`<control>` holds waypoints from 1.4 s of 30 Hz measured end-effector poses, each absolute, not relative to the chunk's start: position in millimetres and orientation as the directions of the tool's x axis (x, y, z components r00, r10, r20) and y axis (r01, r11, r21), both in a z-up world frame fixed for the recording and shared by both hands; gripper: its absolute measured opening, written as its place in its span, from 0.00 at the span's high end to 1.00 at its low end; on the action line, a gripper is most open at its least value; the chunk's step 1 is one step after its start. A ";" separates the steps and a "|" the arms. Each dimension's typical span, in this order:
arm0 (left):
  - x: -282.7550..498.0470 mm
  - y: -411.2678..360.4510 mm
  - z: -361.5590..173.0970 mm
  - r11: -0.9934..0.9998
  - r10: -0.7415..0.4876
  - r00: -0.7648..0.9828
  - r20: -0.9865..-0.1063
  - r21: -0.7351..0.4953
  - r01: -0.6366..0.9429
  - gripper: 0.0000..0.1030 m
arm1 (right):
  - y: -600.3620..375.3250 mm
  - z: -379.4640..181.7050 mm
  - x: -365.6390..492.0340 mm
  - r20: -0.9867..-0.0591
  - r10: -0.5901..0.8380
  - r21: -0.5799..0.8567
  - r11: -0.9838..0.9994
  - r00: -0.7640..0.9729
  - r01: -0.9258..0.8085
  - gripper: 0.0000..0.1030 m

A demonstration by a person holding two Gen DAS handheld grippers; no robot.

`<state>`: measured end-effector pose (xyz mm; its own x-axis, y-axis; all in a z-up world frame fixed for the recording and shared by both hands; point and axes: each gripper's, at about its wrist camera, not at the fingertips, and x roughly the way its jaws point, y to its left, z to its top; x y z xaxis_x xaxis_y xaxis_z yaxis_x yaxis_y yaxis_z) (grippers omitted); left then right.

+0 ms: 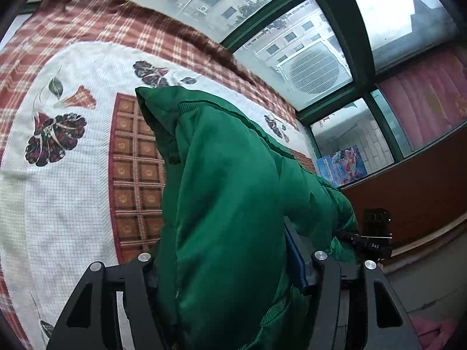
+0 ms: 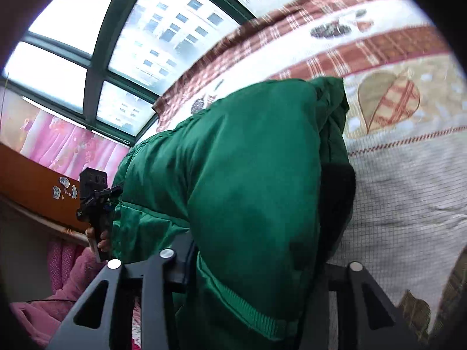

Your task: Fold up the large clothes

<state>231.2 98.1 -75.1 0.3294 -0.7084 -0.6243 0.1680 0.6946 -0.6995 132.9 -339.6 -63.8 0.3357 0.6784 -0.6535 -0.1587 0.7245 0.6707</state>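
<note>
A large, puffy green jacket hangs bunched above the bed. In the left wrist view its thick folds fill the space between the black fingers, and my left gripper is shut on it, the blue pad pressing into the cloth. In the right wrist view the same jacket bulges out from between the fingers of my right gripper, which is shut on it near a ribbed hem. Each view shows the other gripper's black body at the jacket's edge, held by a hand. The fingertips are buried in fabric.
Under the jacket lies a bed with a white sheet printed with flowers and red checks. Behind it is a green-framed window with pink curtains. A brown wooden board runs along the bed's end. Pink fabric lies beside the bed.
</note>
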 end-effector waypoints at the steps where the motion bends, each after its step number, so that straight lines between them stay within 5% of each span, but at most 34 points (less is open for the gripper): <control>1: 227.5 92.4 -63.9 0.695 -0.709 0.335 -0.621 -0.697 0.178 0.38 | -339.1 -55.4 128.1 -0.652 0.673 0.661 0.730 0.349 -0.171 0.60; 11: 243.1 -47.0 9.4 0.637 -0.771 0.294 -0.566 -0.702 0.319 0.38 | -418.8 32.3 94.7 -0.644 0.552 0.537 0.819 0.530 -0.200 0.63; 19: 313.7 -188.0 -5.7 0.560 -0.828 0.190 -0.528 -0.753 0.346 0.38 | -520.4 73.1 110.4 -0.693 0.376 0.388 0.914 0.615 -0.122 0.63; 27: 360.5 -276.2 -84.2 0.631 -0.771 0.130 -0.623 -0.720 0.289 0.38 | -589.0 18.0 152.4 -0.773 0.283 0.355 0.935 0.568 0.018 0.62; 31: 371.0 -272.9 -110.4 0.633 -0.773 0.120 -0.622 -0.746 0.208 0.35 | -602.1 -32.3 167.2 -0.837 0.214 0.309 0.945 0.504 0.111 0.43; 42: 368.5 -260.6 -87.3 0.762 -0.633 0.121 -0.764 -0.588 0.271 0.27 | -616.8 -25.6 135.0 -0.889 0.172 0.241 0.964 0.425 0.113 0.39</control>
